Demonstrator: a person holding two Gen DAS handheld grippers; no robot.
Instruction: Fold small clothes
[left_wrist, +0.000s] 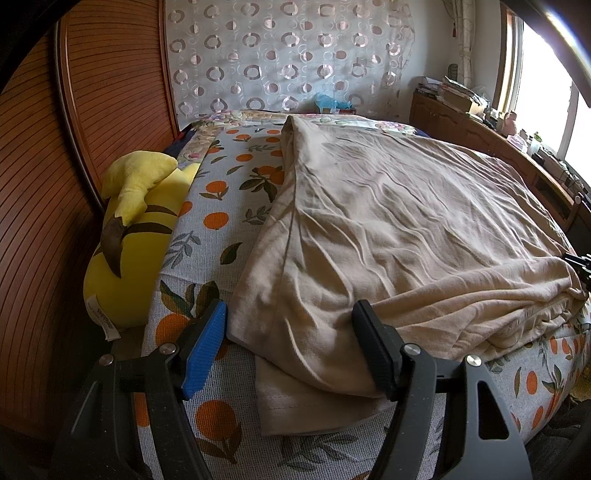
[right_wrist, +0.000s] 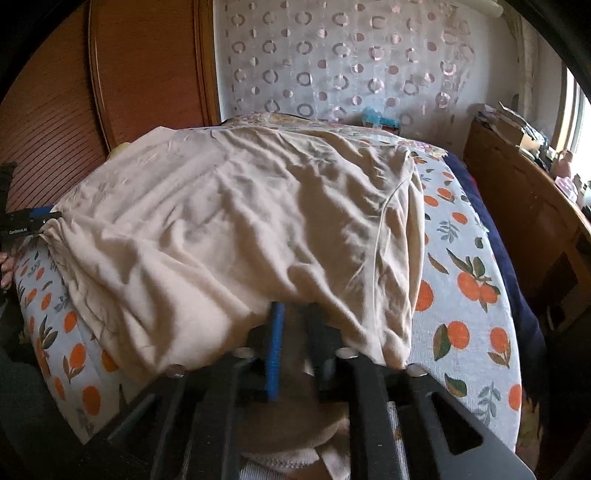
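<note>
Two grippers, left (left_wrist: 291, 328) and right (right_wrist: 295, 332), flank one beige garment (left_wrist: 388, 229).

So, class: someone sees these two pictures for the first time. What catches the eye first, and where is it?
A big rumpled beige garment covers most of the bed, over an orange-print sheet. A bright yellow plush toy lies wedged along the bed's left edge, against the wooden panel.
</note>
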